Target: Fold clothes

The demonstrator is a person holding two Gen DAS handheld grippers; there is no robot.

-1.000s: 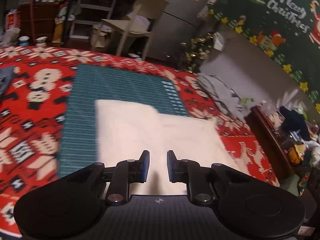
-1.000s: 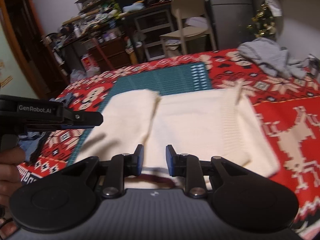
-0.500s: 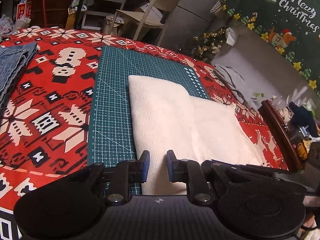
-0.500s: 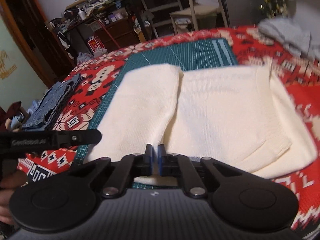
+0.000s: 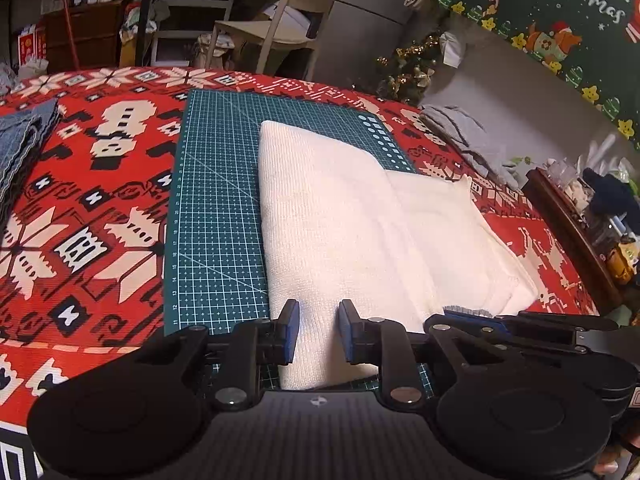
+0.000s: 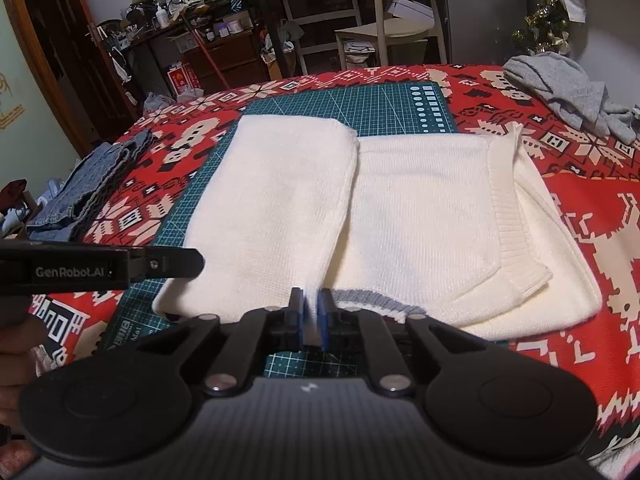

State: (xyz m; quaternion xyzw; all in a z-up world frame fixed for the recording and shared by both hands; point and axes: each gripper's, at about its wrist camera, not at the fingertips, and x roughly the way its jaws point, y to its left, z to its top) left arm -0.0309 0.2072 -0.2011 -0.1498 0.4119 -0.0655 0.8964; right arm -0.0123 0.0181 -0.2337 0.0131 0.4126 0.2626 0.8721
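A cream knitted sweater [image 5: 344, 216] lies partly folded on a green cutting mat [image 5: 216, 208]; its left side is folded over the body. It also shows in the right wrist view [image 6: 420, 208]. My left gripper [image 5: 319, 332] is open, its fingers astride the sweater's near edge. My right gripper [image 6: 310, 314] is shut on the sweater's near hem, at the edge of the folded panel. The left gripper's side shows at the left of the right wrist view [image 6: 100, 268].
A red Christmas-pattern cloth [image 5: 80, 216] covers the table. Folded denim [image 6: 84, 196] lies at the left edge, a grey garment [image 6: 568, 88] at the far right. A chair [image 5: 288, 28] and cluttered shelves stand behind. A low wooden table [image 5: 576, 232] stands at the right.
My right gripper has closed on the sweater's near hem. My left gripper has swung left and lowered to the sweater's near edge, still open.
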